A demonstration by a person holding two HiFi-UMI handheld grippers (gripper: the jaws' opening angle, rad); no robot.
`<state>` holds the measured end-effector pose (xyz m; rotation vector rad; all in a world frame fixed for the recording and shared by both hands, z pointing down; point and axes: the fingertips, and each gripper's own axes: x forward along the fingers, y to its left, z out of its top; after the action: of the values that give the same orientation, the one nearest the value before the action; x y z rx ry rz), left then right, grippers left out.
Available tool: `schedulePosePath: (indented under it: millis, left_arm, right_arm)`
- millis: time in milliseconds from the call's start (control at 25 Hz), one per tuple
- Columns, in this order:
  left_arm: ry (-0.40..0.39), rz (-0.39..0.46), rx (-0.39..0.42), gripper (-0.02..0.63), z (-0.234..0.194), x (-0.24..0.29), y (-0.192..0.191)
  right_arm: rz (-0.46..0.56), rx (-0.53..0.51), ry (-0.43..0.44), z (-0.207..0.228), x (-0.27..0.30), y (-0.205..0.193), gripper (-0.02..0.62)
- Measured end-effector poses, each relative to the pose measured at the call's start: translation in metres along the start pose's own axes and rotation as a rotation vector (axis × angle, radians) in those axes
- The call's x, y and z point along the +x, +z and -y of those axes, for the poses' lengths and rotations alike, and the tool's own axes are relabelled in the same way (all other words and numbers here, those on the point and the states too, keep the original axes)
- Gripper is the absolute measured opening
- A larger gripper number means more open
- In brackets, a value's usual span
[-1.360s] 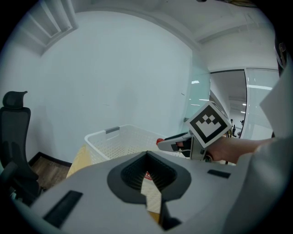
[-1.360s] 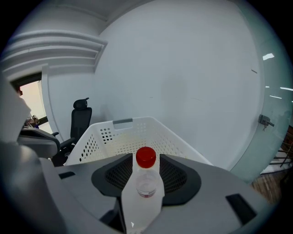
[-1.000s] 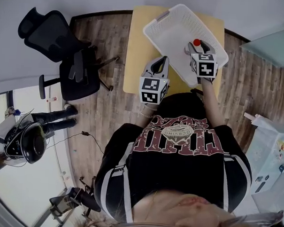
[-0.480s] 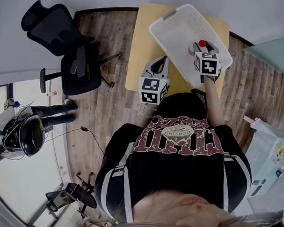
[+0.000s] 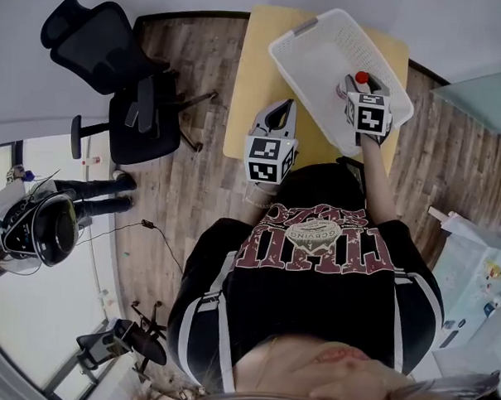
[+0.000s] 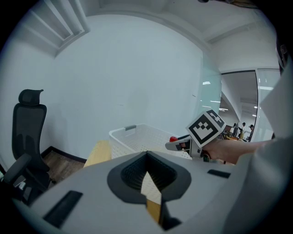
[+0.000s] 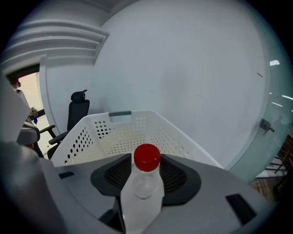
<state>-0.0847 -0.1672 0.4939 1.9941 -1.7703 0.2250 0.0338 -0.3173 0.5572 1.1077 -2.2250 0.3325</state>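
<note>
Grips a clear plastic bottle (image 7: 143,203) in the right gripper (image 7: 146,172), jaws spread just to the bottle's width and dark pads pressing on both sides of its body. Holds it upright along the jaws, with the red cap (image 7: 147,157) pointing away from the camera and rising past the pads. Carries it above the white perforated basket (image 7: 89,137), over the near right part of the interior as seen in the head view, apart from the walls. Sets that basket on a pale wooden table (image 5: 255,67), where it takes up most of the right half. Holds the left gripper (image 6: 147,156) over the near edge of the table, just left of the basket and not touching it. Presses its fingertips together with nothing between them, leaving only a thin slit behind the tips through which basket wall and table wood show. Catches, in the left gripper view, the right gripper's marker cube (image 6: 205,128) and the hand (image 6: 231,150) behind it, off to the right above the basket. Shows a black office chair (image 5: 115,73) on the wooden floor (image 5: 180,192), well left of the table.
</note>
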Motion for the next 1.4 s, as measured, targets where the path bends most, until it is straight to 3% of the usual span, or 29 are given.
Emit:
schedulePosePath:
  millis: [1400]
  left_arm:
    - [0.013,0.026,0.003,0.048,-0.003,-0.034,-0.003]
  right_arm:
    - [0.060,-0.021,0.028,-0.016,-0.028,0.008,0.169]
